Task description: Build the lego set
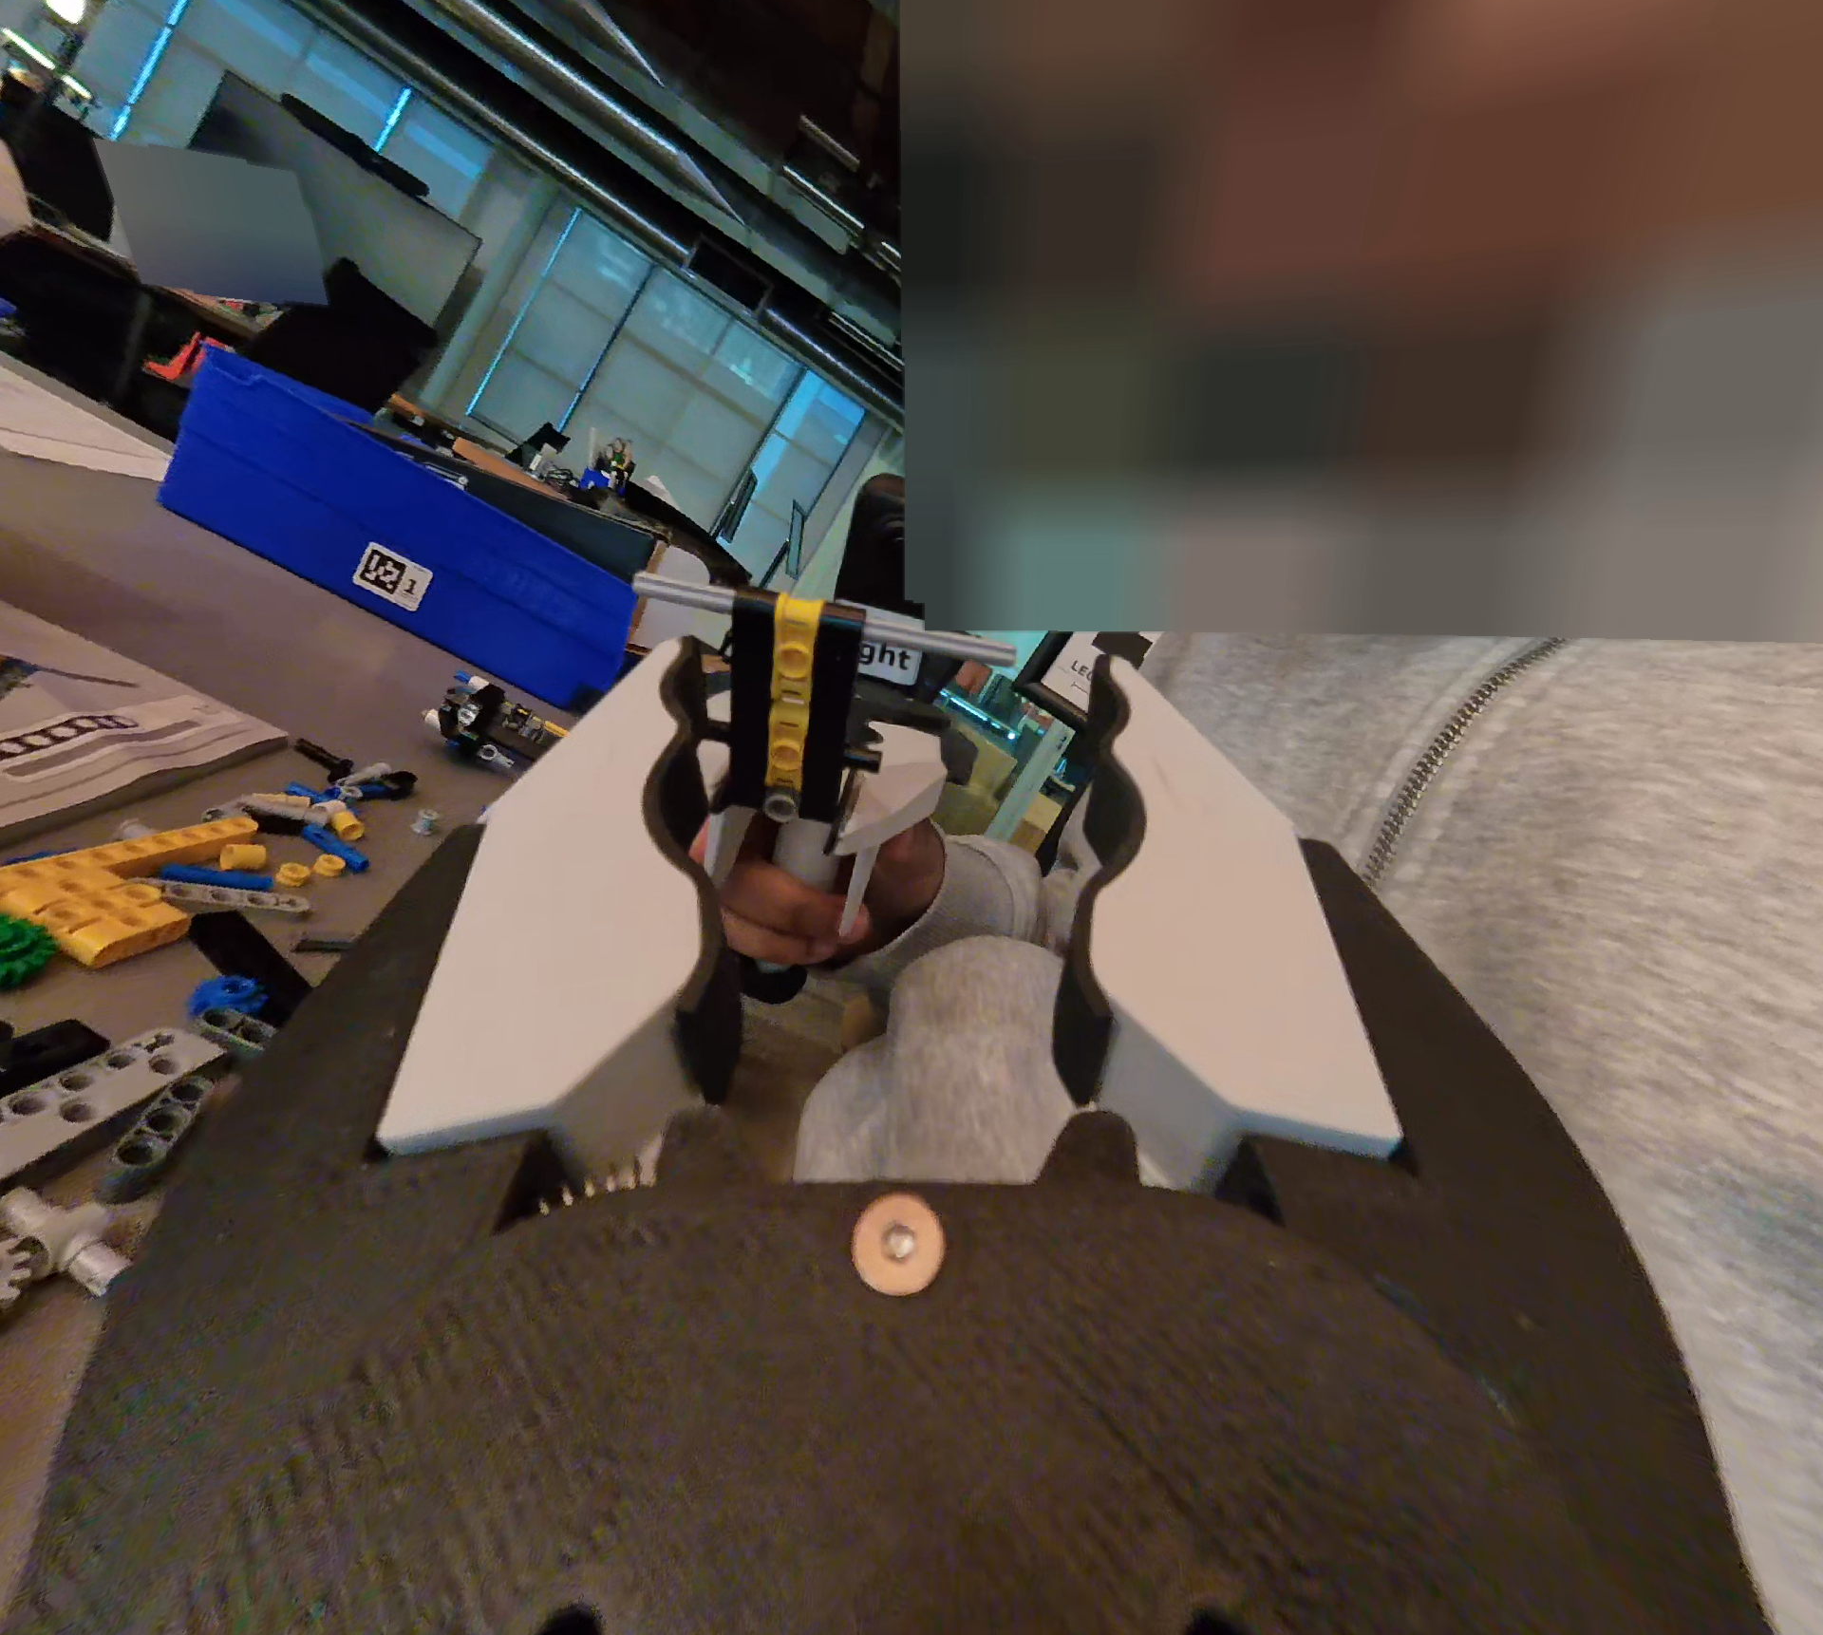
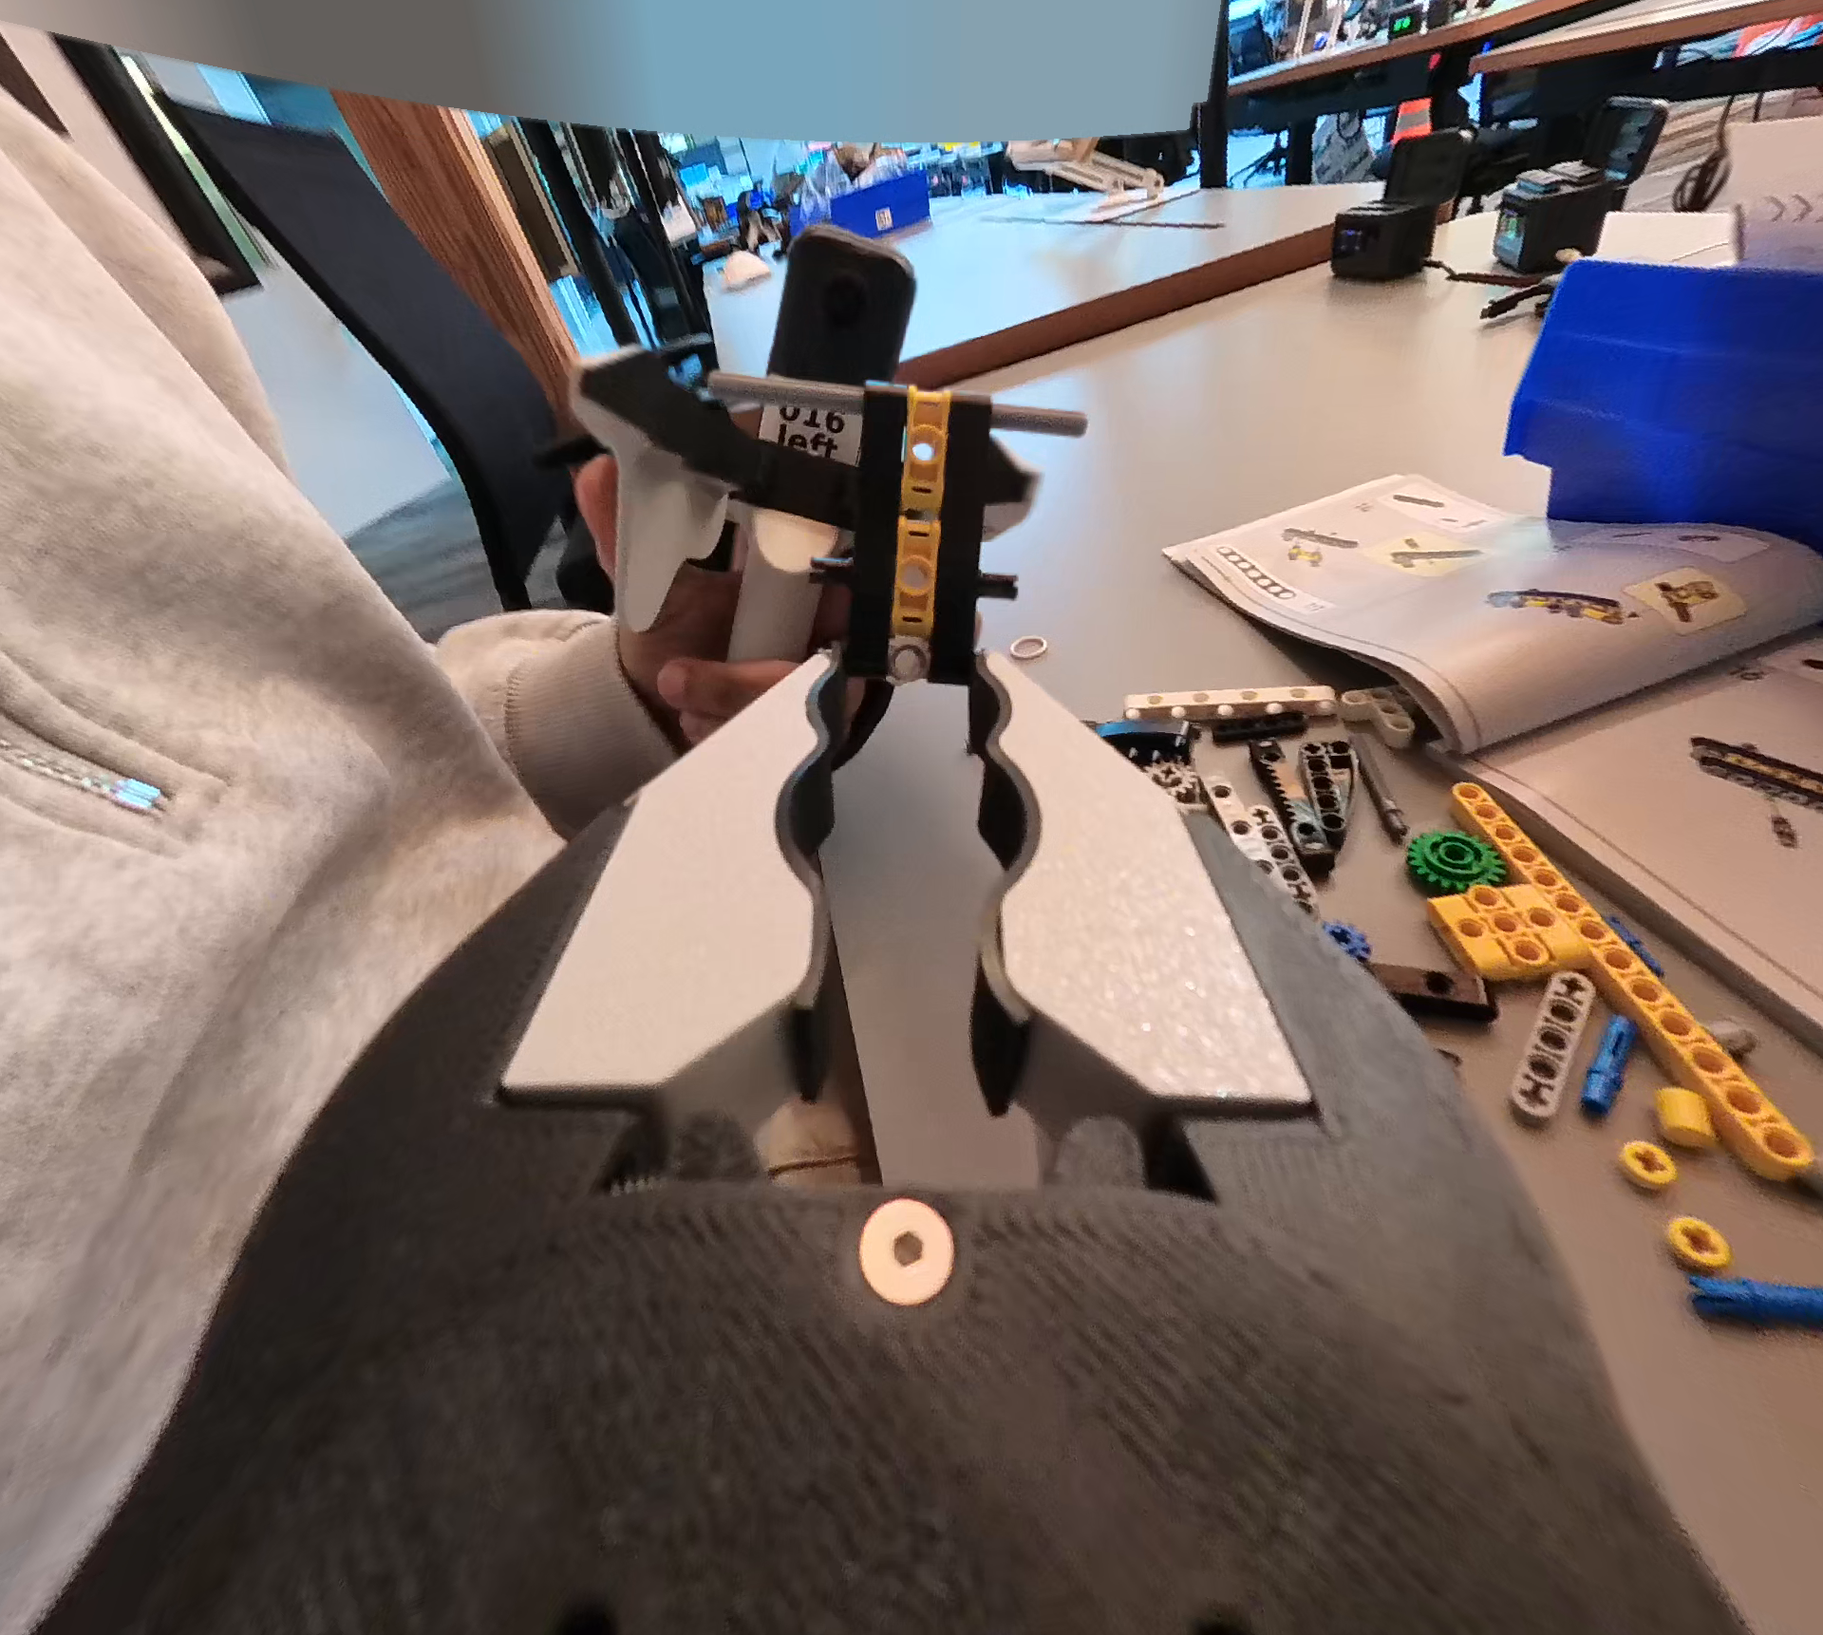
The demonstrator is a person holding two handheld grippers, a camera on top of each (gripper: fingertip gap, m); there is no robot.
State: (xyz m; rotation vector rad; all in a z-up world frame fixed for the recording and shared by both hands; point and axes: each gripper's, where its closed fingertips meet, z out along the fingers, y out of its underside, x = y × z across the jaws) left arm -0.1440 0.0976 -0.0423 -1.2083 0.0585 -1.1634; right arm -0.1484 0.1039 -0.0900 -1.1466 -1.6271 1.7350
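The lego assembly (image 2: 917,532), two black beams around a yellow strip with a grey axle (image 2: 893,404) through its top, is held upright above the table (image 2: 1282,424) by the right gripper (image 2: 903,680), whose fingertips pinch its lower end. The left gripper (image 1: 893,680) is spread wide, the assembly just beyond its tips. Loose parts (image 2: 1539,927) lie scattered beside the assembly, below the instruction booklet (image 2: 1499,591).
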